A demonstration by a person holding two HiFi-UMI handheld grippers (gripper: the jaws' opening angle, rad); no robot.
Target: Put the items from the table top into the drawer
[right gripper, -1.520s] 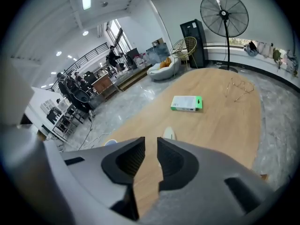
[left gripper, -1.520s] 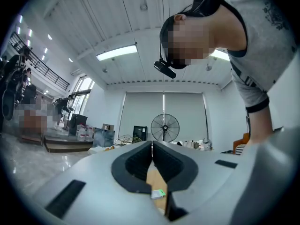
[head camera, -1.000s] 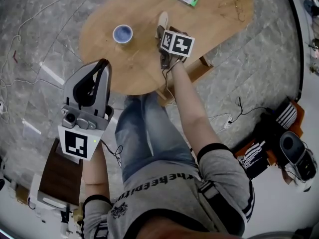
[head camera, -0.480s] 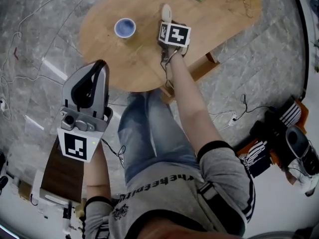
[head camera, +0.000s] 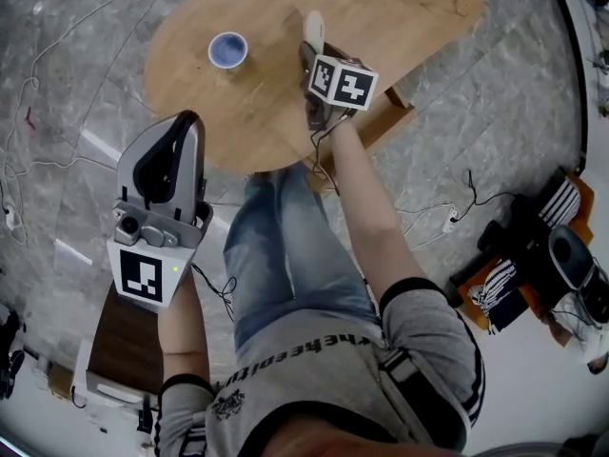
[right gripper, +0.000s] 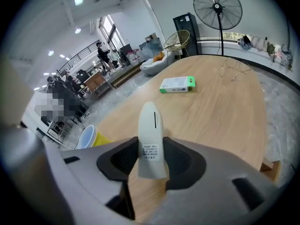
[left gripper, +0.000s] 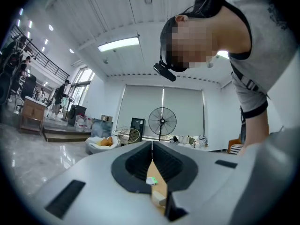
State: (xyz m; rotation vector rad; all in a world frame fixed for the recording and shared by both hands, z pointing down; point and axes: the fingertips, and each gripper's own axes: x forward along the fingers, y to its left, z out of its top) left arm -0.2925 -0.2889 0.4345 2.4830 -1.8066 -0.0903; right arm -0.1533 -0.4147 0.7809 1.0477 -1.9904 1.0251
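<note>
We are in a large open-plan office or studio hall. The floor (head camera: 76, 84) is polished grey stone, with loose cables (head camera: 447, 223) trailing across it. Strip lights (left gripper: 118, 43) hang from a white ceiling. A pedestal fan (left gripper: 162, 121) stands before drawn roller blinds (left gripper: 140, 102). A railed gallery (left gripper: 47, 62) runs at upper left, and people (right gripper: 72, 84) work at distant desks beyond the oval wooden worktop (right gripper: 220, 111).

- A ceiling strip light (left gripper: 118, 43) is lighting the room brightly, evenly.
- The floor (left gripper: 28, 149) is glinting softly at left.
- Fisheye lenses are bending edges and darkening corners.
</note>
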